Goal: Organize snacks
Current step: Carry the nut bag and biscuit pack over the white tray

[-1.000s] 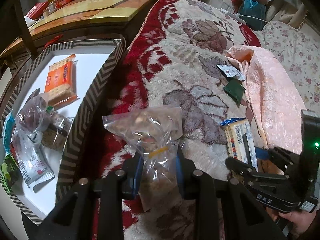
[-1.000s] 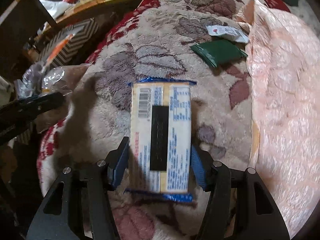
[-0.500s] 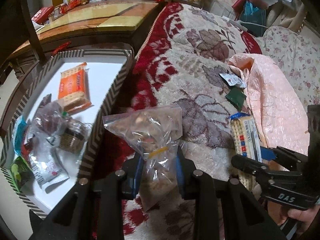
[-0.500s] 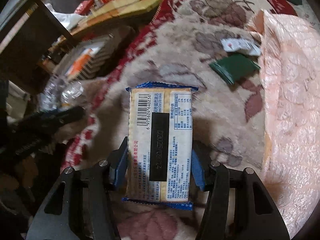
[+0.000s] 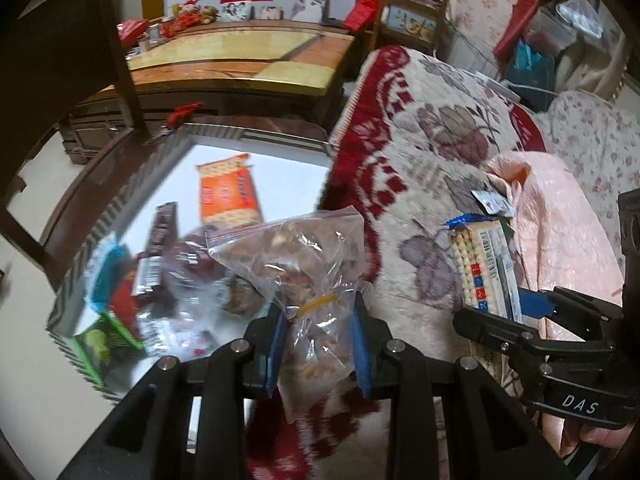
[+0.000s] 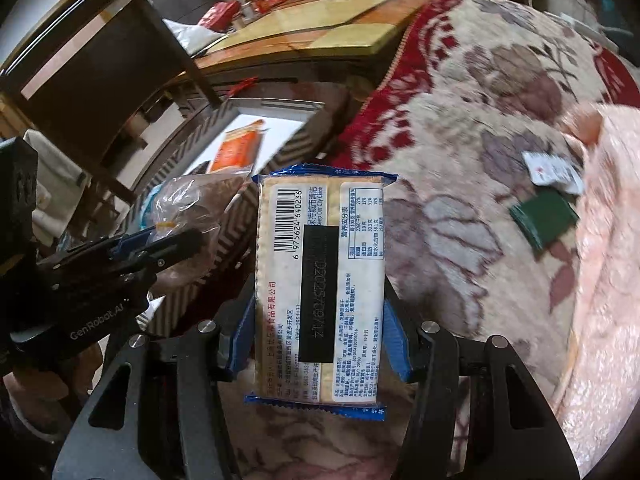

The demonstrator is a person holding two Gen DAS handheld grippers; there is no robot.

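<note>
You have a clear zip bag of brown snacks (image 5: 296, 256) pinched at its rubber-banded middle, lifted off the blanket, its zip end tilted toward eleven o'clock. Your other catch is a blue-edged cracker pack (image 6: 320, 288), held upright by its long sides, barcode and label facing you. At ten o'clock, the striped tray (image 5: 224, 134) holds an orange cracker pack (image 5: 228, 196) and several blurred wrappers.

Floral blanket (image 5: 432, 152) w/ two packets (image 6: 544, 216)
</note>
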